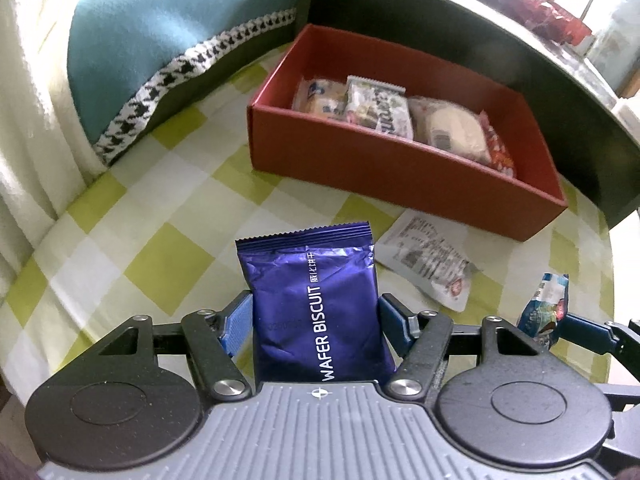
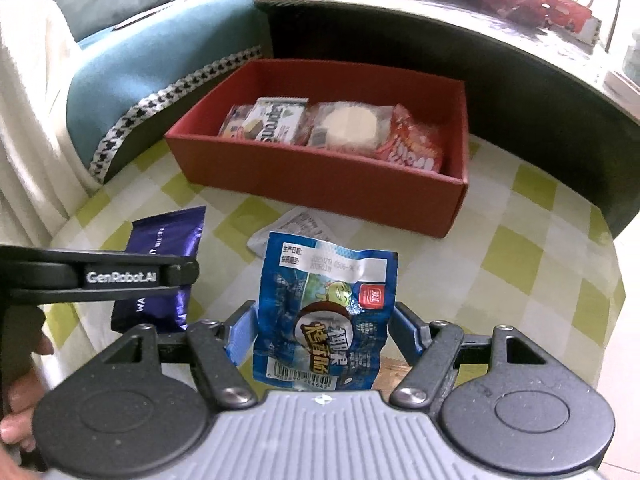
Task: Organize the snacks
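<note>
The left gripper (image 1: pixel 316 316) pinches a purple foil wafer-biscuit packet (image 1: pixel 316 304); the right gripper (image 2: pixel 322 320) pinches a crinkly blue snack pouch (image 2: pixel 324 312). Both look light, slippery and crushable, best held by their lower edges. The red cardboard box (image 1: pixel 384 168) sits far.

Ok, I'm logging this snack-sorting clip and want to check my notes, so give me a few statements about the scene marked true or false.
1. The left gripper holds a purple wafer biscuit packet. True.
2. The right gripper is empty. False: it is shut on a blue snack packet.
3. The red box already has several snacks in it. True.
4. The red box stands on a bare wooden table. False: it stands on a green and white checked tablecloth.
5. A white packet lies on the cloth in front of the box. True.
</note>
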`<state>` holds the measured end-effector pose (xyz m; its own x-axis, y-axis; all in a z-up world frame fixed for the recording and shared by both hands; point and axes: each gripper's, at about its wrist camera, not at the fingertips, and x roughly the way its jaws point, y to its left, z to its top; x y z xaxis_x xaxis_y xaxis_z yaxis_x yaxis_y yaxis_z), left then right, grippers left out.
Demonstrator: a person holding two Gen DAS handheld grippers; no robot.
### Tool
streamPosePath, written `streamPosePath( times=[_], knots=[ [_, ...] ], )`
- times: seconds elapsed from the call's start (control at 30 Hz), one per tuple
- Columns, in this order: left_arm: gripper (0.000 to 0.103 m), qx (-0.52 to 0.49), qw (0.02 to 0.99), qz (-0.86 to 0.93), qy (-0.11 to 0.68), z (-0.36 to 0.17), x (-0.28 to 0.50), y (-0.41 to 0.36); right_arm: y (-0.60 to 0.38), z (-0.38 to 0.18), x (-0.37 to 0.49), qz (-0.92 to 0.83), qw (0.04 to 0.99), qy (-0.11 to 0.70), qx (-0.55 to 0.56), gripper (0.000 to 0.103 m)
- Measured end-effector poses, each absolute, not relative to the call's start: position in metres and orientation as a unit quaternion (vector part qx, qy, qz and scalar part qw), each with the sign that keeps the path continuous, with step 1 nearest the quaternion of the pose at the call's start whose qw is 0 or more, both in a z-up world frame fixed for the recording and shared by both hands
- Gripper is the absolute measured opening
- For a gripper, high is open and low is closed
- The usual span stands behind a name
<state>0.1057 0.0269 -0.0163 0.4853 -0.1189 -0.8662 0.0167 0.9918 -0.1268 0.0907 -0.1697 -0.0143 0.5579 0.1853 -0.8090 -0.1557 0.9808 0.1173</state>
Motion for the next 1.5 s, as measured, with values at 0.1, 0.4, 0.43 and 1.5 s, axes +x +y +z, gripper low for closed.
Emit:
streamPosePath(
  times=[0.1, 0.4, 0.43, 1.5],
  knots=[
    [0.073, -0.047, 0.865, -0.042, 0.497, -0.012, 0.106, 0.025, -0.172, -0.014, 0.092, 0.094, 0.884, 0.458, 0.015, 0.073],
    [0.073, -0.041, 0.873, -0.049, 0.483, -0.004, 0.111, 0.019, -0.180, -0.004, 0.102, 0.084, 0.894, 0.440, 0.023, 0.073],
    [0.073, -0.040, 0.875, -0.048, 0.480, -0.003, 0.112, 0.018, -0.181, -0.003, 0.103, 0.083, 0.894, 0.439, 0.023, 0.073],
    [0.073, -0.029, 0.896, -0.054, 0.440, 0.026, 0.155, -0.004, -0.201, 0.020, 0.156, 0.071, 0.911, 0.405, 0.043, 0.073]
  ],
)
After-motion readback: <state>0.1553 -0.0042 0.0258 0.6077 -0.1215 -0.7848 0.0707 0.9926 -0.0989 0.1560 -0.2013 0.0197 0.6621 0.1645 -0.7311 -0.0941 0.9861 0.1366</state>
